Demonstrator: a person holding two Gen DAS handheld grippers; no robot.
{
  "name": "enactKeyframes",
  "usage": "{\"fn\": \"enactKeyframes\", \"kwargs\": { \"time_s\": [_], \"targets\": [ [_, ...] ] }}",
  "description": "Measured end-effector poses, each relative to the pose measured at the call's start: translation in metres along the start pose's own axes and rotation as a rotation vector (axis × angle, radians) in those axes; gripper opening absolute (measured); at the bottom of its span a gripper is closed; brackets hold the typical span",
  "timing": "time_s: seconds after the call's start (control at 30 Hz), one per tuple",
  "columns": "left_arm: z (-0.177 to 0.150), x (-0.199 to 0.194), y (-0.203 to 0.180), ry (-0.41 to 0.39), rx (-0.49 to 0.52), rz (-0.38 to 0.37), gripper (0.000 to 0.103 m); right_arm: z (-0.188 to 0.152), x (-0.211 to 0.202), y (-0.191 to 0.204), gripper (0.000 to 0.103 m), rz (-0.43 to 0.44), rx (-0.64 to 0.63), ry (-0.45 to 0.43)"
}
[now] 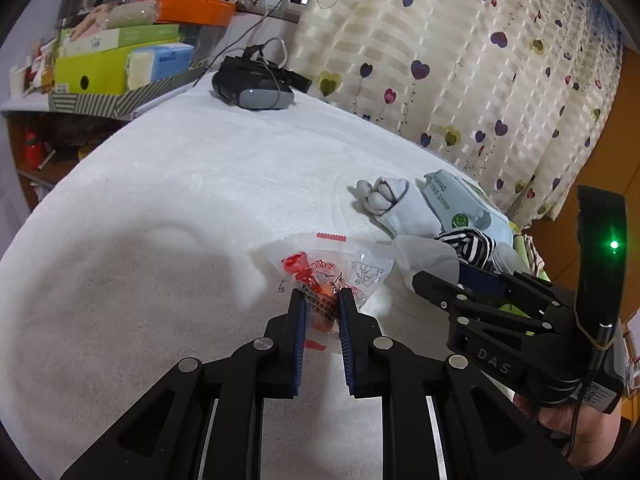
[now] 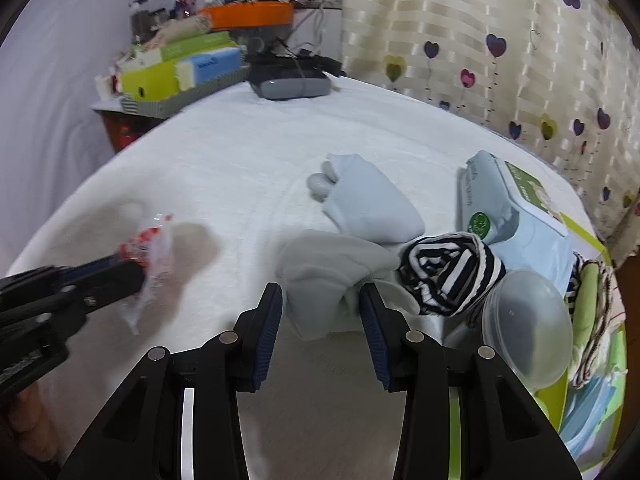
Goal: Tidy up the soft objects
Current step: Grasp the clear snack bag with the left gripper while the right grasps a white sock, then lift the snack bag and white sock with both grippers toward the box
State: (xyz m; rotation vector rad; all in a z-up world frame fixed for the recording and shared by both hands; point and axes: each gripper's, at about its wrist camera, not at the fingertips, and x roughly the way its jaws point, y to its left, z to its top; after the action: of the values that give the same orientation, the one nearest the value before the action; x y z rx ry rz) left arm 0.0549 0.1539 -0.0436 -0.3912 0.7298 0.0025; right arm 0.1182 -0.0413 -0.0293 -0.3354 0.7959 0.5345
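— Two tools are seen; what is held by each?
— A clear packet (image 1: 332, 276) is pinched by the left tool (image 1: 322, 300); a grey sock (image 2: 332, 276), lying on the white blanket (image 2: 224, 168), is straddled by the spread right tool (image 2: 321, 300).

The left gripper (image 1: 323, 295) pinches a clear red-printed snack packet (image 1: 328, 270) over a white blanket (image 1: 160, 208) — the right gripper (image 1: 452, 286) reaching toward pale socks (image 1: 400, 204) and a striped roll (image 1: 466, 242) nearby.

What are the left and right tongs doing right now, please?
Left tongs: closed on the clear red-printed plastic packet.
Right tongs: open around the pale grey sock.
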Motion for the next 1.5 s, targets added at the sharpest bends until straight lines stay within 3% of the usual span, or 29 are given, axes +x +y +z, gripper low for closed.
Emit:
{"fn": "enactKeyframes", "kwargs": {
  "time_s": [0.1, 0.13, 0.3, 0.8, 1.5],
  "targets": [
    [0.001, 0.001, 0.000, 0.000, 0.000, 0.002, 0.015, 0.002, 0.000, -0.002, 0.038, 0.001, 0.008, -0.011],
    [0.001, 0.001, 0.000, 0.001, 0.000, 0.002, 0.015, 0.002, -0.001, -0.002, 0.025, 0.000, 0.004, -0.015],
    [0.004, 0.002, -0.003, 0.001, 0.000, 0.016, 0.015, 0.001, -0.011, -0.004, 0.020, 0.045, 0.017, -0.053],
    [0.001, -0.030, -0.039, -0.061, 0.058, 0.046, 0.015, -0.016, -0.081, -0.010, 0.020, 0.157, 0.027, -0.209],
    [-0.013, -0.079, -0.107, -0.143, 0.172, 0.018, 0.015, -0.056, -0.162, -0.041, 0.020, 0.129, 0.088, -0.355]
  ]
}}
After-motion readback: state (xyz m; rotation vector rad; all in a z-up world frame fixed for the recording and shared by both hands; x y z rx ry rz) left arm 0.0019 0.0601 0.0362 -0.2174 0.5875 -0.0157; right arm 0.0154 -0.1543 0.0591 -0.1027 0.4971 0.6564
